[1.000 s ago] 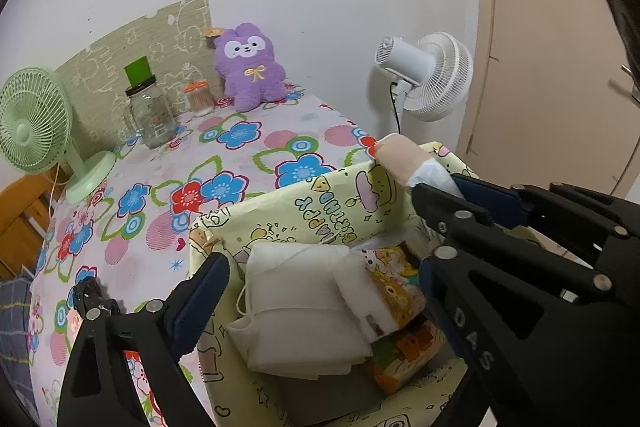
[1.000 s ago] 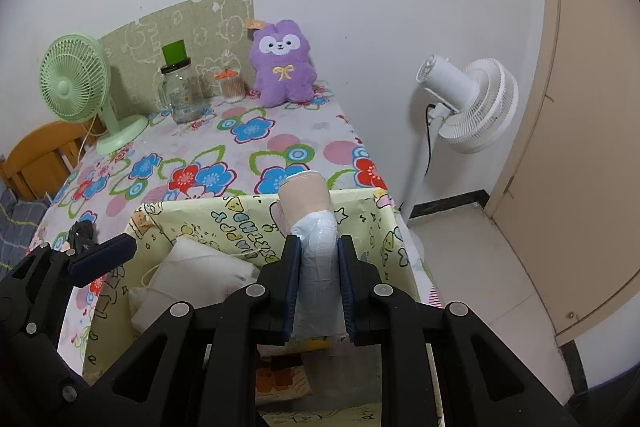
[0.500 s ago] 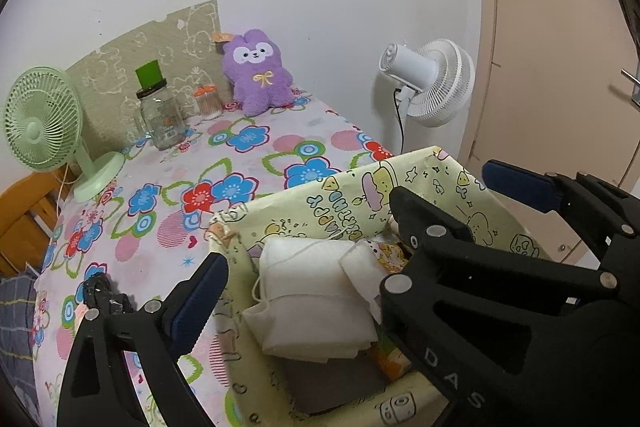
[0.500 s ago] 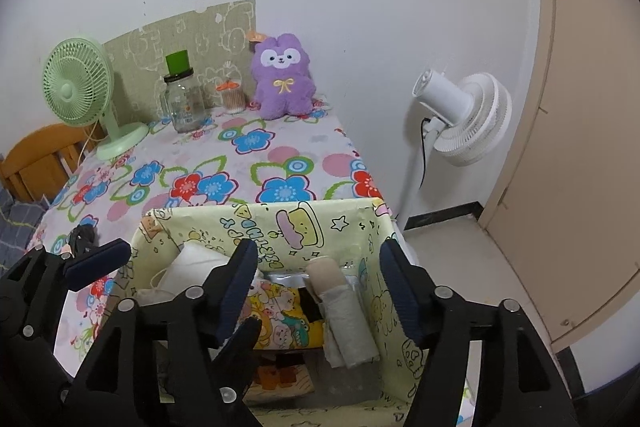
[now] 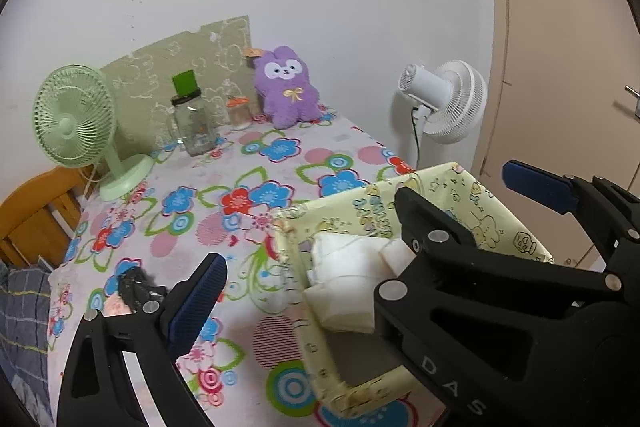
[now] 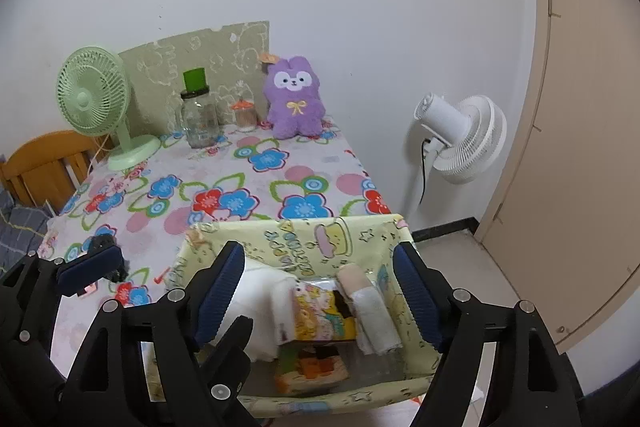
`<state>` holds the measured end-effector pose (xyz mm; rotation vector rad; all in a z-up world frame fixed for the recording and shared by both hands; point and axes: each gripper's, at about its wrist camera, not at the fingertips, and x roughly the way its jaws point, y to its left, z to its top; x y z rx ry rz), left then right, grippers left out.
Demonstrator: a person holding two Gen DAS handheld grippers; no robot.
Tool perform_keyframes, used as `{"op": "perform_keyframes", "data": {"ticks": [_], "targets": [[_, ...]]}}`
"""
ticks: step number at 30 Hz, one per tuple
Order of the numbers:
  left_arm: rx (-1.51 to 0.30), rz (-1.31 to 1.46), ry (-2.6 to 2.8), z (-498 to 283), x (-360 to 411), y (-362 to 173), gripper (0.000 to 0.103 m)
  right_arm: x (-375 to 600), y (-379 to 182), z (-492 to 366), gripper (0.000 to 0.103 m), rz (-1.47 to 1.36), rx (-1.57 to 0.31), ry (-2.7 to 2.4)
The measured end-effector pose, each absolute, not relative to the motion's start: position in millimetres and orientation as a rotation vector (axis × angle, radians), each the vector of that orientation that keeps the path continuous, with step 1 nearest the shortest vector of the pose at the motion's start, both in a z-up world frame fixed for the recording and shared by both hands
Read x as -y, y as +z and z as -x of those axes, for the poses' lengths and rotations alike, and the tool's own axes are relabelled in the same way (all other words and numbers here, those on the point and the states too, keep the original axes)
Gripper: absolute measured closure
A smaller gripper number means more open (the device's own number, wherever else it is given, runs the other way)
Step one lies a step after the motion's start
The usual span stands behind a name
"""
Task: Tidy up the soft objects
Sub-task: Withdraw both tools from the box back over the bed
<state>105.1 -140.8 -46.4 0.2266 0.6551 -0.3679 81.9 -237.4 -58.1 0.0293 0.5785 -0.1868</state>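
Taking the yellow fabric bin (image 6: 304,247) at the near edge of the flowered table as the marker: well to its left and far back stand the green desk fan (image 6: 94,95), a glass jar (image 6: 198,119) and the purple plush bunny (image 6: 294,105) against the wall. Just left of the bin, a small dark bundle (image 5: 136,287) lies loose on the tablecloth (image 6: 224,167), beside the left gripper (image 5: 304,263), whose jaws stand wide apart with nothing between them. Inside the bin, from its left side across, lie a folded white cloth (image 6: 260,291), a yellow cartoon packet (image 6: 320,315) and, against its right wall, the beige-and-white roll (image 6: 370,307). The right gripper (image 6: 320,299) hangs above the bin, tilted down; its jaws have just been opening and stand clear of the roll, which rests on its own. The drop-off looks finished. I would guess the next move is a reach left of the bin for that dark bundle, or far back for the bunny.
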Motion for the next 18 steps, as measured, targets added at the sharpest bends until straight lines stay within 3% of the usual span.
{"op": "perform_keyframes", "data": {"ticks": [18], "targets": [[-0.605,-0.195,-0.318,-100,74,-24,0.0,169,-36,-78,0.016,-0.011,-0.547,-0.158]]}}
